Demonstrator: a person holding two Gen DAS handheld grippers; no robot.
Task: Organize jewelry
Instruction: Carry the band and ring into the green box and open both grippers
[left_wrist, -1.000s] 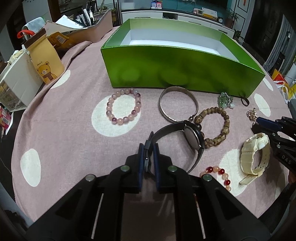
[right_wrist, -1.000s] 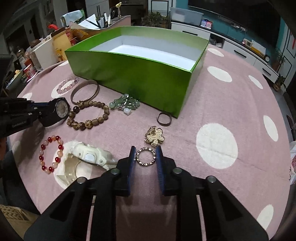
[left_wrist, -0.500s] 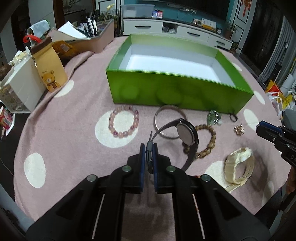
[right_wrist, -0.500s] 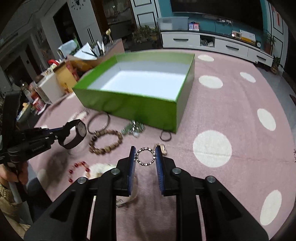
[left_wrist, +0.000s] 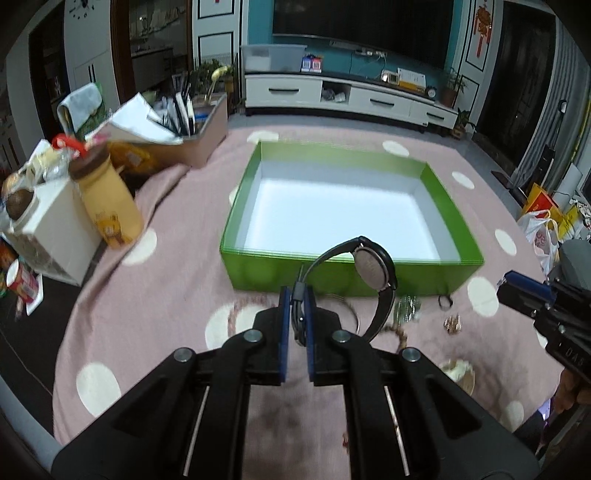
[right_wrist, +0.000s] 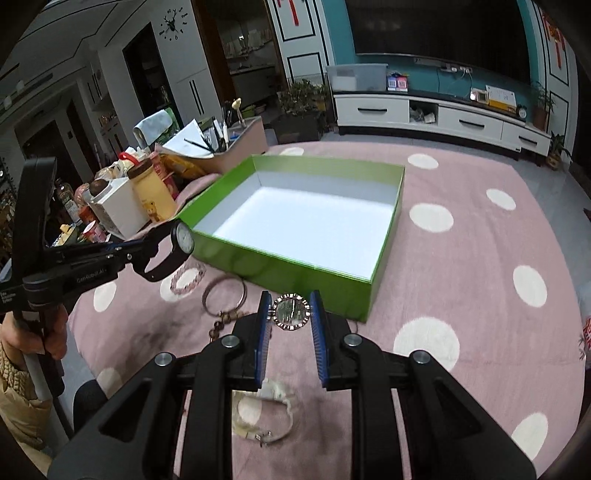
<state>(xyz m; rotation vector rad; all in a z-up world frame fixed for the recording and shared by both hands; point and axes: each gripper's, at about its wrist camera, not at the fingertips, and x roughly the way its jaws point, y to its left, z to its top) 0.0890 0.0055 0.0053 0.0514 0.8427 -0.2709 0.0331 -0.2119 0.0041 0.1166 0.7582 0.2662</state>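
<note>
Left wrist view: left claw (left_wrist: 295, 321) at bottom centre, pinched nearly closed on the strap of a black wristwatch (left_wrist: 373, 269), dial dangling up in front of the near wall of the green box (left_wrist: 332, 275). Box in mid-frame, white floor totally bare, so nothing sorted yet by the look of it. Rest of the jewelry on the pink polka-dot desk (left_wrist: 147, 314) below the box, mostly blurred: a metal bangle (left_wrist: 354, 314), a small gold brooch (left_wrist: 452, 324), a tiny dark ring (left_wrist: 446, 302), a cream watch (left_wrist: 458, 371) at lower right. Right claw (left_wrist: 517, 291) poking in from the right edge.

Right wrist view: right claw (right_wrist: 291, 325) at bottom centre, narrow grip on a sparkly round watch face (right_wrist: 291, 311), lifted off the desk, near corner of the box just behind. Left claw at far left, a hand (right_wrist: 33, 332) under it. Loose on the desk: pink bead bracelet (right_wrist: 186, 280), bangle, wooden beads (right_wrist: 221, 325) half hidden, cream watch under the claw.

Verdict: early days. Two pieces picked up, none dropped in, at least seven left lying out.
</note>
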